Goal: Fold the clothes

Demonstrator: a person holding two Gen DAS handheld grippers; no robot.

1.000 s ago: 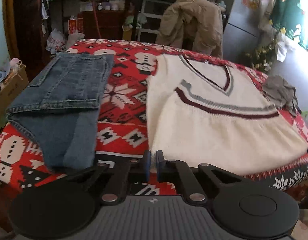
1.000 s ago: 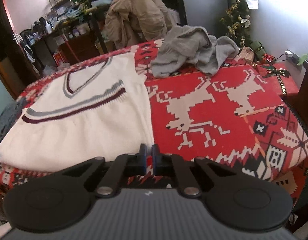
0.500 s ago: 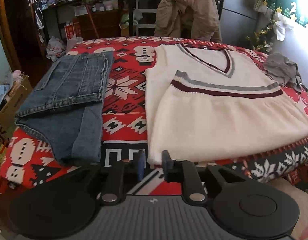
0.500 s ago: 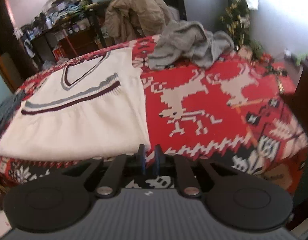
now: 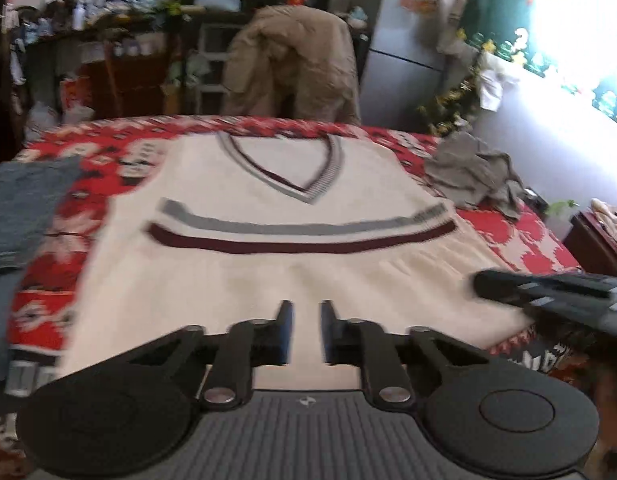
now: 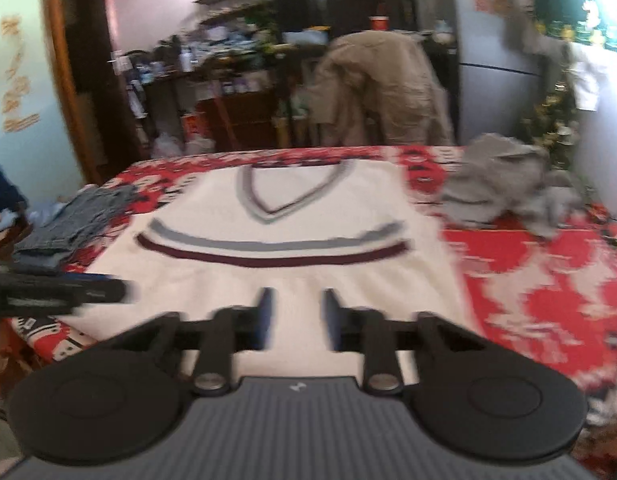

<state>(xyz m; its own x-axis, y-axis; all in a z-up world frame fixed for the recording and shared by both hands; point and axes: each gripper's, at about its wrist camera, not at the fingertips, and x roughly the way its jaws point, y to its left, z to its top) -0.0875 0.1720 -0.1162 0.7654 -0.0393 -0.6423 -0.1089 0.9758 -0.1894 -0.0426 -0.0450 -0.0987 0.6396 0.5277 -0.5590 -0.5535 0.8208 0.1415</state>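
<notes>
No word or number is clear enough to read anywhere here. The grey ribbed body of the left gripper carries only a small pale emblem, and the right gripper bears the same mark; neither shows letters.

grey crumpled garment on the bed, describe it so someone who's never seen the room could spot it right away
Start at the bed with the red and white patterned blanket. To the right of the cream V-neck sweater vest, near the far edge, lies the grey crumpled garment. It alone is a bunched heap; the vest and the folded jeans lie flat.
</notes>
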